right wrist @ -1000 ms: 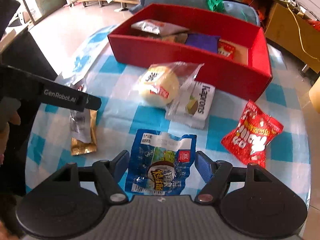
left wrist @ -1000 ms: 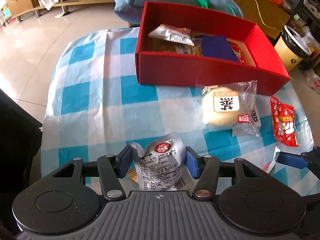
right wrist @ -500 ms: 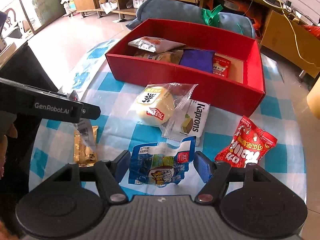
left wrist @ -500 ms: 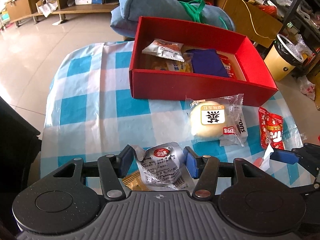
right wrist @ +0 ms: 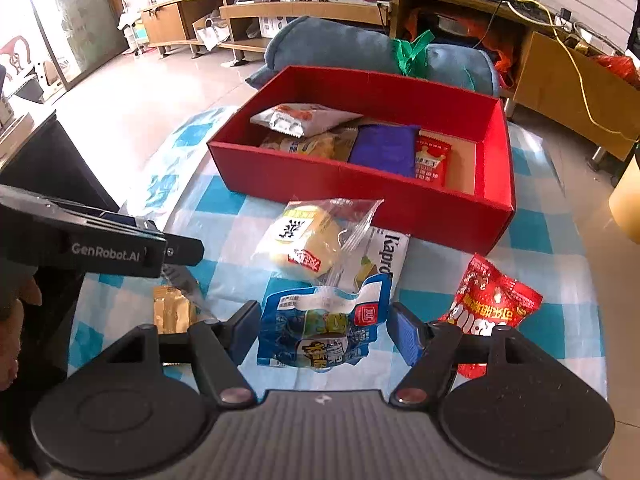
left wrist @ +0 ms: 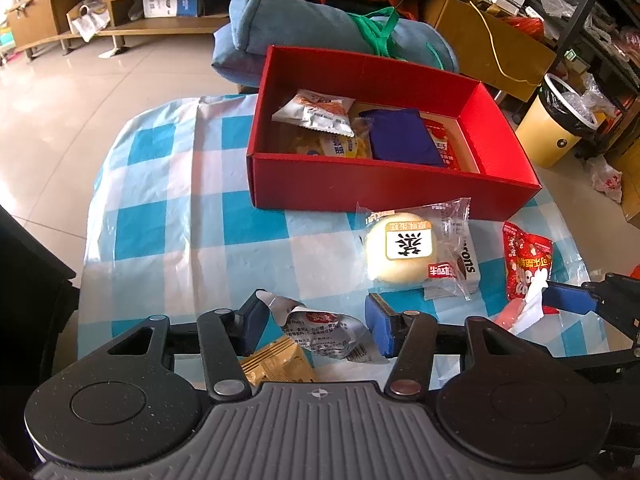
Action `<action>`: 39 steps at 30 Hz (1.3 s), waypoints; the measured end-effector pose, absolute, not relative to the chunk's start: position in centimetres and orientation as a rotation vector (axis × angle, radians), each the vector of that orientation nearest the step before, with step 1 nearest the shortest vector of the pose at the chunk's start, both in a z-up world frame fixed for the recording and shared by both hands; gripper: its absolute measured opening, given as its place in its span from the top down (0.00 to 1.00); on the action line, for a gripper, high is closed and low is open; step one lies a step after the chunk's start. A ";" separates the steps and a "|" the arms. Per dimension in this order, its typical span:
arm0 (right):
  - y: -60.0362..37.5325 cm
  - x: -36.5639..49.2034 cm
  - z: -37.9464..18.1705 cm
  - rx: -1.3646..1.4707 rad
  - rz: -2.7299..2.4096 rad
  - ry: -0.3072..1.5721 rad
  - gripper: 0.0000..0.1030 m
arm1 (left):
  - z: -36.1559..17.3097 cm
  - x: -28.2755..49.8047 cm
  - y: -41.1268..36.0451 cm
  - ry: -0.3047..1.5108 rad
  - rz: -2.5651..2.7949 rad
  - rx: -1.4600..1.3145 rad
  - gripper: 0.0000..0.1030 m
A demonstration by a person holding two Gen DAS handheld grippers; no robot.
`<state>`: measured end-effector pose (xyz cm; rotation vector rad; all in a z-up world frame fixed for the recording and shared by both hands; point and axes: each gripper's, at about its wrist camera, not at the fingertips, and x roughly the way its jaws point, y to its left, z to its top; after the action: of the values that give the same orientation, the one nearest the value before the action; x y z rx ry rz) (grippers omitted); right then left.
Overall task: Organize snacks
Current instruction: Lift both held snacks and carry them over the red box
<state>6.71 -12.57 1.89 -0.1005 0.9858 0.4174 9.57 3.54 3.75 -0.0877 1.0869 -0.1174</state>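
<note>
A gold packet (left wrist: pixel 276 364) is lying on the table just under the left gripper (left wrist: pixel 316 320). Further right a wrapped round bun (left wrist: pixel 404 252) is resting on a flat Kaprons packet (left wrist: pixel 466 268), both sitting between the grippers and the red box (left wrist: pixel 360 188). A red bag (left wrist: pixel 528 264) is lying to the right of them near the table's edge. Inside the box, from left to right, a white-and-orange packet (left wrist: pixel 316 110) is lying over a yellow one (left wrist: pixel 340 146), then a purple pouch (left wrist: pixel 400 140) and a red sachet (left wrist: pixel 442 148). The box's right end is showing bare floor. A blue-and-white checked cloth (left wrist: pixel 180 220) is covering the table. Beyond it a rolled blue cushion (left wrist: pixel 304 36) is lying behind the box, with low wooden shelving (left wrist: pixel 120 0) along the wall and a yellow bin (left wrist: pixel 552 128) standing to the right on the tiled floor. Both grippers are pointing down at the near edge of the table, facing the box. The left one's jaws are closing on a crumpled silver packet (left wrist: pixel 324 332), its pads pressing it from both sides and holding it clear of the cloth. The right gripper (right wrist: pixel 320 328) is clamping a blue packet (right wrist: pixel 320 332) between its pads, its top edge curling up in front of the Kaprons packet.
</note>
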 end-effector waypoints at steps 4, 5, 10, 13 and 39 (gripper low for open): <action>-12.6 6.8 2.0 -0.097 0.417 0.980 0.36 | 3.5 9.6 3.4 1.091 -0.116 -0.083 0.42; -12.6 6.8 2.1 -0.098 0.417 0.979 0.36 | 3.5 9.7 3.4 1.091 -0.117 -0.083 0.42; -12.9 6.9 2.3 -0.087 0.414 0.974 0.36 | 3.8 9.6 3.4 1.084 -0.117 -0.089 0.42; -13.0 6.9 2.6 -0.079 0.413 0.968 0.36 | 4.0 9.6 3.4 1.080 -0.118 -0.095 0.42; -13.8 10.2 7.0 -0.014 0.406 0.850 0.36 | 8.2 12.2 1.6 0.981 -0.154 -0.098 0.42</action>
<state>10.16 -13.85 7.05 -0.0140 0.8496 0.4061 12.18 1.63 8.23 -0.0976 0.9815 -0.1539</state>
